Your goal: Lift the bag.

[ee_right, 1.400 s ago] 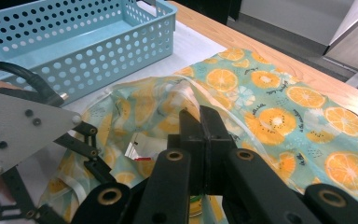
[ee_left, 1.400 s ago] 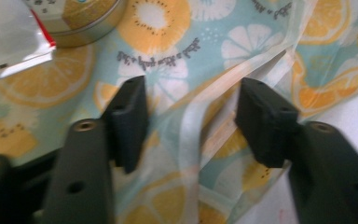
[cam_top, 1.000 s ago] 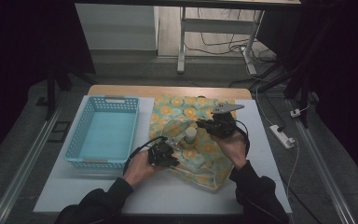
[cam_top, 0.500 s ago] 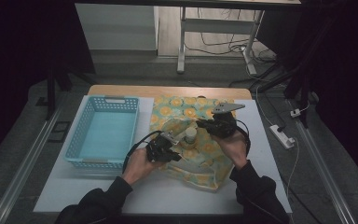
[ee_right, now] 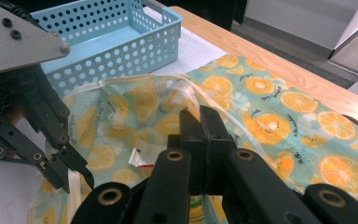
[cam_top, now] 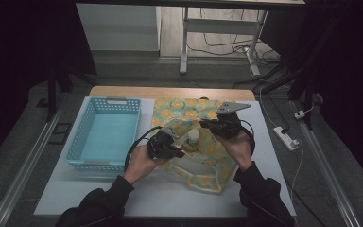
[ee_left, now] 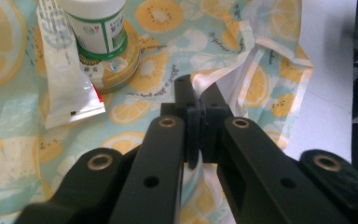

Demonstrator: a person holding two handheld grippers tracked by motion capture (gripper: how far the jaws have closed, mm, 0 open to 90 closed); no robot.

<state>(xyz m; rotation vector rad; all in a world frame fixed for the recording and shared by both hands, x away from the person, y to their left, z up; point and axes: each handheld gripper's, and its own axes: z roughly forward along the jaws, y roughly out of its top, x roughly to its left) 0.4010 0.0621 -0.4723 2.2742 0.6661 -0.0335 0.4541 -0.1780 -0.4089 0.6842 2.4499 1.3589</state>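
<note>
Dim room, grey floor (cam_top: pixel 42 156), cables trailing beyond the table (cam_top: pixel 170 92).

cloth (cam_top: pixel 203 163): pale blue-green with orange citrus-slice print, white hem | state: rumpled, two edges lifted and pinched | pose: folded up around bottle (ee_left: pixel 98 23), round tin (ee_left: pixel 121 70) and sachet (ee_left: pixel 67 81) | place: on surface, right of the blue basket (cam_top: pixel 105 132)

The left gripper (cam_top: pixel 163 142) has lifted the cloth's edge (cam_top: pixel 176 126) higher.
</note>
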